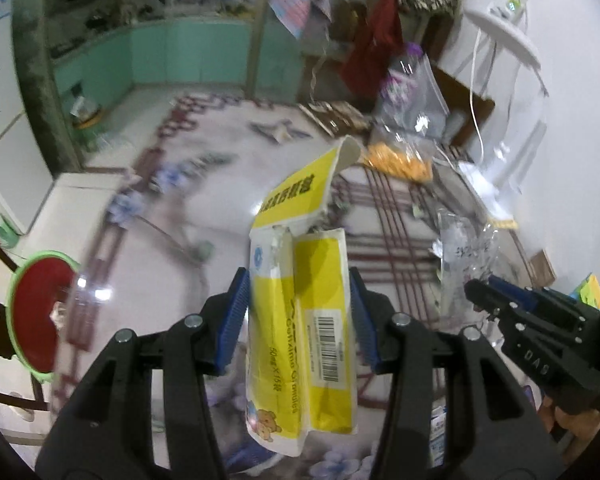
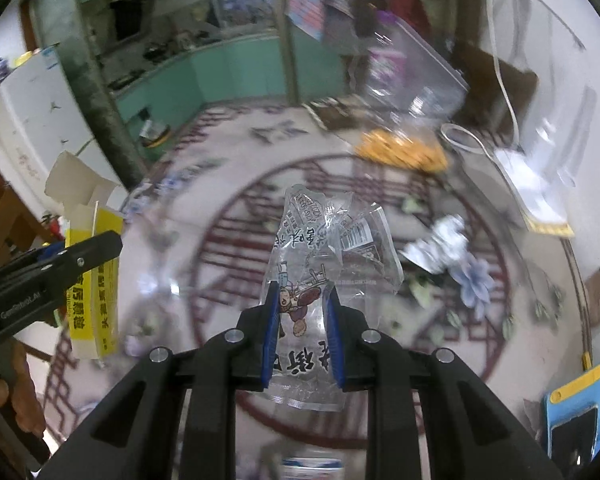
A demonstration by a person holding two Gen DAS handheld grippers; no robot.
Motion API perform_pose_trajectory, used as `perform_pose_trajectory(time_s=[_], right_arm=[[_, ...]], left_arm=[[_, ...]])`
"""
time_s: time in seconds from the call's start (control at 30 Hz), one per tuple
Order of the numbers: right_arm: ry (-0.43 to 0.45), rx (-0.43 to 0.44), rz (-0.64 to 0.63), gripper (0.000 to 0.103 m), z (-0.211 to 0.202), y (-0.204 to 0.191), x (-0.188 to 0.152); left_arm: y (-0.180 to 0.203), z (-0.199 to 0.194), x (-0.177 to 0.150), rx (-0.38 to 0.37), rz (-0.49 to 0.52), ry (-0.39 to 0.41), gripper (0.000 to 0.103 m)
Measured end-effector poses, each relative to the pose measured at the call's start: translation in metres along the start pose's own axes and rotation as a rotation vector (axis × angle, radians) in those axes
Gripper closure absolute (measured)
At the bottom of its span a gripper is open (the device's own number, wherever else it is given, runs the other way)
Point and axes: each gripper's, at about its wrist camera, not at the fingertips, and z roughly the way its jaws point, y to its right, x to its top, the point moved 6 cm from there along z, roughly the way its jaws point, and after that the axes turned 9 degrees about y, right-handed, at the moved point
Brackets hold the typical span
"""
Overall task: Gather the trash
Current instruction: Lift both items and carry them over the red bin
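My left gripper [image 1: 298, 284] is shut on a crushed yellow and white medicine box [image 1: 300, 320] and holds it above the patterned table. My right gripper [image 2: 302, 298] is shut on a clear plastic wrapper [image 2: 324, 252] with printed characters and a barcode. The right gripper also shows at the right of the left wrist view [image 1: 496, 300], with the wrapper [image 1: 464, 256]. The left gripper [image 2: 100, 246] and the yellow box [image 2: 94, 280] show at the left of the right wrist view. A crumpled silver wrapper [image 2: 440, 244] lies on the table to the right.
A red bin with a green rim [image 1: 36, 312] stands low at the left. An orange snack bag [image 2: 404, 150] and a clear plastic bag [image 2: 412, 76] lie at the far side of the table. A phone on a blue item [image 2: 572, 428] is at the right edge.
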Motion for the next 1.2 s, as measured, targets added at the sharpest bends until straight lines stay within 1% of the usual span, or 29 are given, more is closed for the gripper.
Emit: perform_pose_trajectory(time_s=[0.2,0.4,0.7,1.07,1.2], right_arm=[[0.060,0.078,-0.072,0.082,-0.015,-0.060,0.019],[0.091,0.130,-0.123,0.082,-0.022,-0.105,0.029],[0.105,0.171,-0.153,0.082,-0.023,-0.157,0.035],[0.093,0.211,-0.187,0.082,-0.013,-0.225,0.036],[0.093,0.220,-0.194,0.082,-0.008,-0.247,0.038]], left_arm=[[-0.034,-0.041,0.014,0.081,-0.003,0.096,0.055],[-0.075,-0.068,0.021,0.127,-0.050,0.137,0.055],[-0.125,-0.094,0.023,0.172,-0.082,0.168,0.055],[-0.186,-0.113,0.025,0.210,-0.107,0.186,0.054],[-0.208,-0.117,0.024,0.213,-0.121,0.183,0.054]])
